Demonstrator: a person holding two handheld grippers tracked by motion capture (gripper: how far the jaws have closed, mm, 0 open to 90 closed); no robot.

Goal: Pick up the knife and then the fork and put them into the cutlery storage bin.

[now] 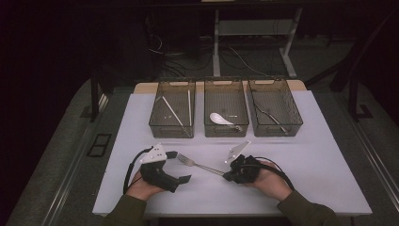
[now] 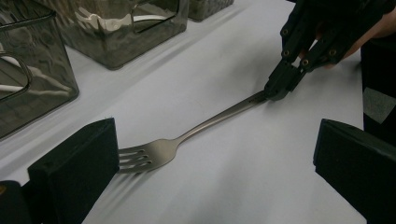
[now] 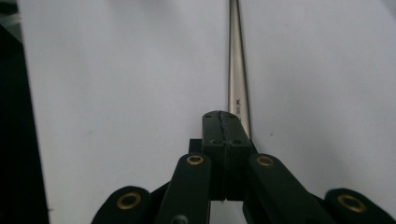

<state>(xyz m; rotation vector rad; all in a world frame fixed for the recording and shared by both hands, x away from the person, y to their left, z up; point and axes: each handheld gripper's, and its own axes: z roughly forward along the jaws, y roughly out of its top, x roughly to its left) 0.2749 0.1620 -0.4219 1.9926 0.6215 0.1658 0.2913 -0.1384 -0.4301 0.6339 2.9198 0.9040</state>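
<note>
a silver metal fork point(image 1: 200, 165) lies flat on the white desk point(image 1: 306, 160), in front of the 3 bins, tines up and pointing toward the left gripper point(image 1: 179, 166). its slim handle runs diagonally right and toward the person, and its end sits pinched in the closed jaws of the right gripper point(image 1: 229, 175).

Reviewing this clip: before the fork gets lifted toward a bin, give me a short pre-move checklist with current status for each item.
1. right gripper at the fork handle end: ok.
2. Jaws actually pinching the handle: cannot tell; in the right gripper view they are shut with the handle alongside.
3. left gripper open, clear of the handle: ok; one jaw sits beside the tines.
4. Fork flat on the table: ok.
5. Right bin already holds a utensil resembling a fork: ok.
</note>
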